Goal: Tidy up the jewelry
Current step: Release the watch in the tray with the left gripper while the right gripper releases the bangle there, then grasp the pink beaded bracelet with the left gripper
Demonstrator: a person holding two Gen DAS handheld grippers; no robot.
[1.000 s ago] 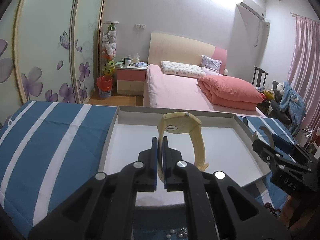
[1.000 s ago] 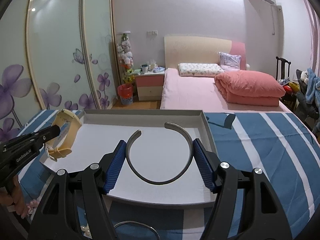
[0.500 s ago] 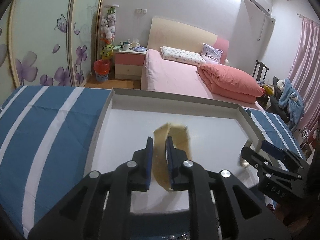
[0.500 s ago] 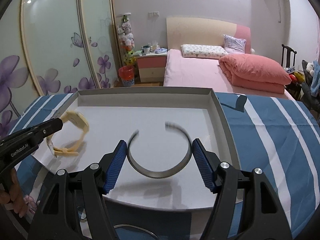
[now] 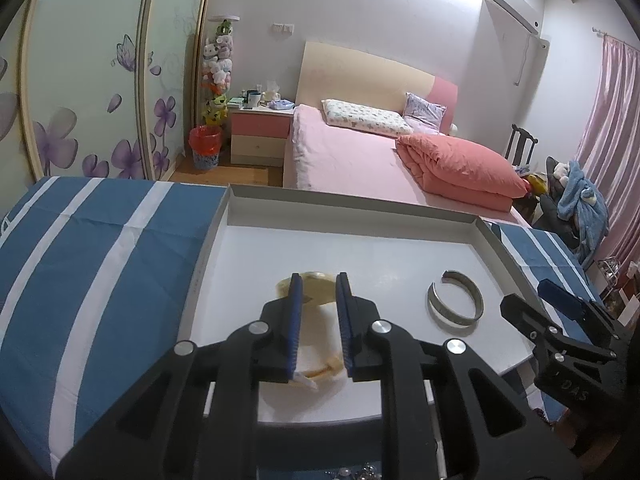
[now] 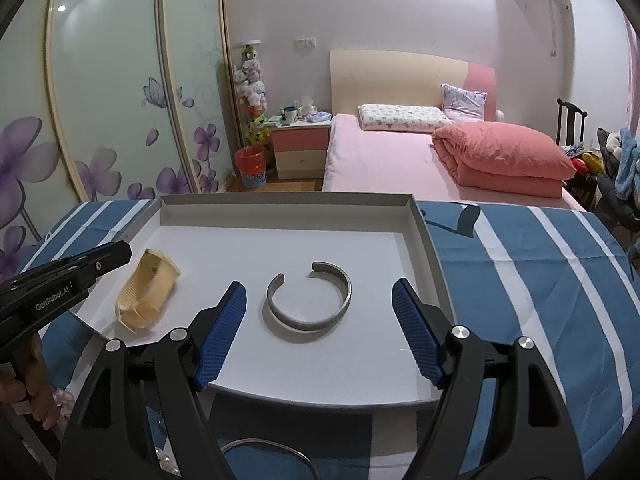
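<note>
Nearest, at the bottom edge of the right wrist view: part of a thin metal ring (image 6: 272, 446) and a few pearly beads (image 6: 166, 462) on the cloth, half hidden behind the gripper frame

Left gripper (image 5: 318, 322): jaws just been opening, now parted a little, blue pads (image 5: 291, 322) clear of the cream-yellow watch (image 5: 316, 292) lying between and beyond them; released, nothing grasped. Seen from the right wrist, watch (image 6: 146, 298) resting on its side in the left part of the tray, near the left rim, the black left finger tip just beside it, touching or not cannot be told. A person's fingers (image 6: 24, 380) wrapped round that gripper's handle at the lower left

Right gripper (image 6: 319, 334): jaws just been opening, now spread wide, blue pads (image 6: 222, 332) standing well clear on either side of the open silver bangle (image 6: 310, 304); let go, holding nothing. Bangle flat on the tray floor, gap facing away, right of the watch and apart from it; in the left wrist view, bangle (image 5: 455, 303) near the right rim

Shallow grey-rimmed white tray (image 6: 430, 248) set on a blue cloth with white stripes (image 6: 532, 280)

Beyond: pink bed (image 6: 380, 164) with a folded salmon quilt (image 6: 500, 160), a pink bedside cabinet (image 6: 300, 152), a red bin (image 6: 251, 166), wardrobe doors with purple flowers (image 6: 100, 128), a pink curtain (image 5: 616, 128) at far right
</note>
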